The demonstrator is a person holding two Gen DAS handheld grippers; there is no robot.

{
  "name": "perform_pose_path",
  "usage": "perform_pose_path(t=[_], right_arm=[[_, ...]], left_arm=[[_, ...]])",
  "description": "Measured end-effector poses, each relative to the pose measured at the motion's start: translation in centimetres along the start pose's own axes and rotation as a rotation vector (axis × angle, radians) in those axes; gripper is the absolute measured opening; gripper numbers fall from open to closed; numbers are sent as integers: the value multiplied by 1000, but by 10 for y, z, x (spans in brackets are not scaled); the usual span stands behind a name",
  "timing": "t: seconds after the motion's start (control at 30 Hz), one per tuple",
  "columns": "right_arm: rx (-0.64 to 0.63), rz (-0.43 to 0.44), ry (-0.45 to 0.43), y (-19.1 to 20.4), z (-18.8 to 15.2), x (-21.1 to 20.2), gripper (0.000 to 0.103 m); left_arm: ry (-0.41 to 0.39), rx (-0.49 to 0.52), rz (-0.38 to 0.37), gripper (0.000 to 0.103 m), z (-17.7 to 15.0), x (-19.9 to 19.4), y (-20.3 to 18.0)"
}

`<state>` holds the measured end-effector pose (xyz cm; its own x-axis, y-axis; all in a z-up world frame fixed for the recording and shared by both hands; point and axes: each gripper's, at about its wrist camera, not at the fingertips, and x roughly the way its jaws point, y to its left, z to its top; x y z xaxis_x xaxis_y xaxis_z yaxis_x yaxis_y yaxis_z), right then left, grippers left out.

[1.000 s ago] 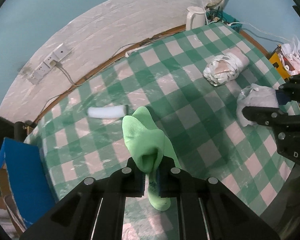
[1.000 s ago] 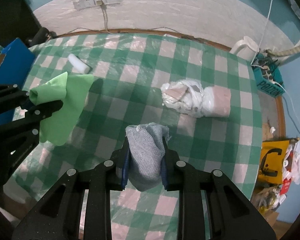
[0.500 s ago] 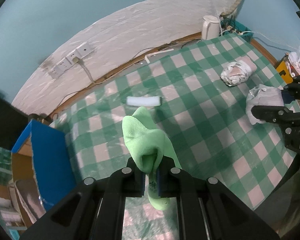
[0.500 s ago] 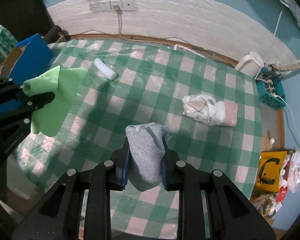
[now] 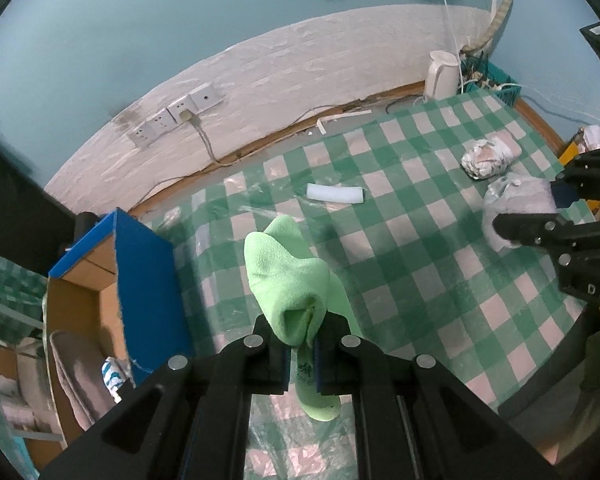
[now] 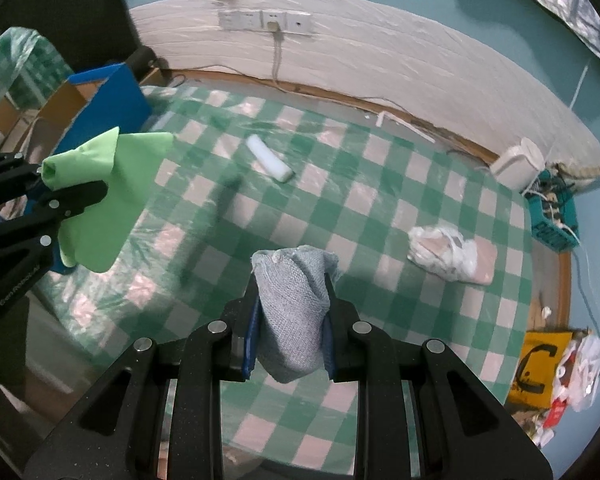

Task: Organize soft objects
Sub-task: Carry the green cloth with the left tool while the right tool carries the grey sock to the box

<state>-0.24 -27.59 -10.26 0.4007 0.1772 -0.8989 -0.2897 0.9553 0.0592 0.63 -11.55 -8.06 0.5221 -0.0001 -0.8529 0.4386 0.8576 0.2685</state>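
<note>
My left gripper (image 5: 301, 338) is shut on a light green sock (image 5: 288, 276) and holds it in the air above the green checked table (image 5: 412, 240). The sock also shows in the right wrist view (image 6: 108, 192), at the left near the table's edge. My right gripper (image 6: 289, 322) is shut on a grey-blue knitted sock (image 6: 292, 300), held above the table's near side; it shows in the left wrist view (image 5: 516, 208) too. A white foam roll (image 5: 335, 193) and a pink bundle in white plastic (image 5: 490, 156) lie on the table.
An open blue cardboard box (image 5: 140, 280) stands beside the table's left edge, with soft items inside; it also shows in the right wrist view (image 6: 112, 96). A white kettle (image 5: 442, 74) and a teal basket (image 6: 554, 216) sit at the far right corner. A yellow bag (image 6: 538, 364) lies on the floor.
Both grippers have risen and drawn back from the table with their socks, so the table looks smaller. The blue box has come into fuller view at the left.
</note>
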Motion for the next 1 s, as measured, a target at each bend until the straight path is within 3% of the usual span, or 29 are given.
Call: perform_pose_path(t=[0.4,1.0], right_arm=[[-60,38,-44,40,22,-22,24],[-144,96,-60,106,63,-19,24]], left_arm=[[-11,-51,30,8,-10,-13,30],[-44,-151,64,8,-33,-34,85]])
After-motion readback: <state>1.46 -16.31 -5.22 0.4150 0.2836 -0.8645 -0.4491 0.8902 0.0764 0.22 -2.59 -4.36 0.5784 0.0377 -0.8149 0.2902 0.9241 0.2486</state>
